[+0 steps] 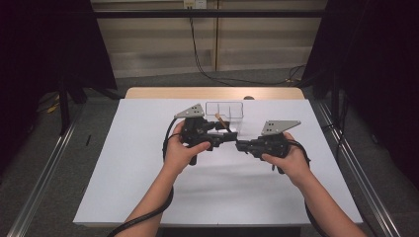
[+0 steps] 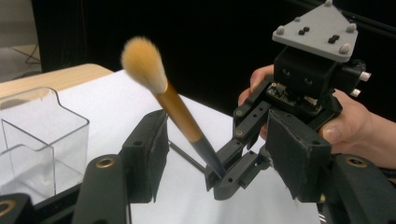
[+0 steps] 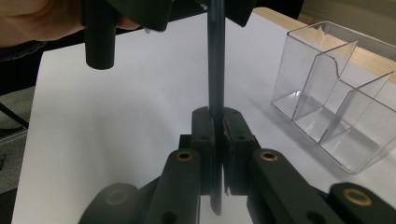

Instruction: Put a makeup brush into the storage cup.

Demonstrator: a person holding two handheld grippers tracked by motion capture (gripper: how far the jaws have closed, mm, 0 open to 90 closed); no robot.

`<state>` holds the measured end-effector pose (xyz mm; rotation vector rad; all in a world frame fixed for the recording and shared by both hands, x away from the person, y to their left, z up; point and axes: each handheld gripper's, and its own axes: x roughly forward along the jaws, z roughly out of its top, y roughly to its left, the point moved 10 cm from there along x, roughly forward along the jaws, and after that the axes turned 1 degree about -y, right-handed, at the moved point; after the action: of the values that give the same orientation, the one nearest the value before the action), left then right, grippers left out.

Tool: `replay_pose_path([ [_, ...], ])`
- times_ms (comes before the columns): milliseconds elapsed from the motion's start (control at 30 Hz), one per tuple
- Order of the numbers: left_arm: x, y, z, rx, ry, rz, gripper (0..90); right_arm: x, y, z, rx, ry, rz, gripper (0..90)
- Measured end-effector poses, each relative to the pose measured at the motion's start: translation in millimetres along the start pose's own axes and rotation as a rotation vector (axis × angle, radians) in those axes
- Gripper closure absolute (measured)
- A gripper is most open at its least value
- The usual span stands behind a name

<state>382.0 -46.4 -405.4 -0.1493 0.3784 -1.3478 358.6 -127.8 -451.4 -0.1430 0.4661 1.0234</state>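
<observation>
We count one makeup brush (image 2: 180, 109), one clear plastic organizer (image 3: 336, 107) and two hand-held grippers over the white table cover (image 1: 123, 168). The organizer has several open compartments, and it stands on the far side of the sheet, just beyond the grippers.

The brush is held in the air between the two grippers, near the middle of the table. Its long axis is tilted: the dark handle end points down toward the right gripper (image 3: 218, 154), and the tan bristle tuft (image 2: 142, 63) points up and toward the far side, at the organizer.

Our right gripper has its jaws pressed together on the dark lower end of the handle, pinching it firmly. Our left gripper (image 2: 219, 154) has its jaws spread to either side of the brush; the pads stand apart from the golden ferrule and do not press it.
</observation>
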Motion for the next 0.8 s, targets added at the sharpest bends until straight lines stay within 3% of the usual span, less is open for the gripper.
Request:
replay_pose_path([
  [400, -2.0, -0.1, -0.5, 0.017, -0.004, 0.011, 57.9, 0.2, -0.8, 2.1, 0.009, -0.019, -0.008, 85.2],
  [633, -4.3, 1.0, 1.1, 0.002, -0.013, 0.017, 68.0, 1.1, -0.2, 2.4, 0.003, -0.019, -0.011, 84.9],
  [800, -4.9, 2.4, 1.2, -0.031, -0.033, 0.000, 78.2, 3.8, 1.7, 1.5, 0.004, -0.014, -0.007, 84.6],
])
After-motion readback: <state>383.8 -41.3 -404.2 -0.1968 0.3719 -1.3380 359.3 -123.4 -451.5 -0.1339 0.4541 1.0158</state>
